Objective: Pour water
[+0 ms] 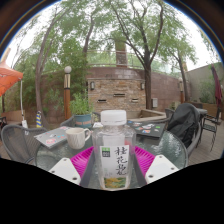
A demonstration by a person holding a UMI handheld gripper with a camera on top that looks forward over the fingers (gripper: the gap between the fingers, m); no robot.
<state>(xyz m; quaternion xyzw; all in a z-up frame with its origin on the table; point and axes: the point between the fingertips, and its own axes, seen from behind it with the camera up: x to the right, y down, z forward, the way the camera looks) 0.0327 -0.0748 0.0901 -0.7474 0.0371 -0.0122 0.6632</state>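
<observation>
From the gripper view, I have the bottle (113,150) upright between my fingers, the gripper (112,163) closed on its lower body, both pink pads (142,157) pressing its sides. Its long axis runs vertical, cap up. The white mug (77,137) sits farther off to the left on the glass table (45,148), so I judge the pour tips leftward.

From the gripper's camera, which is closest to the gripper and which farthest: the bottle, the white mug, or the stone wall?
1. Bottle: between the fingers of the gripper, pink pads at both its sides.
2. White mug: beyond the fingers, on the table, left of the bottle.
3. Stone wall: far behind the table, under the trees.
</observation>
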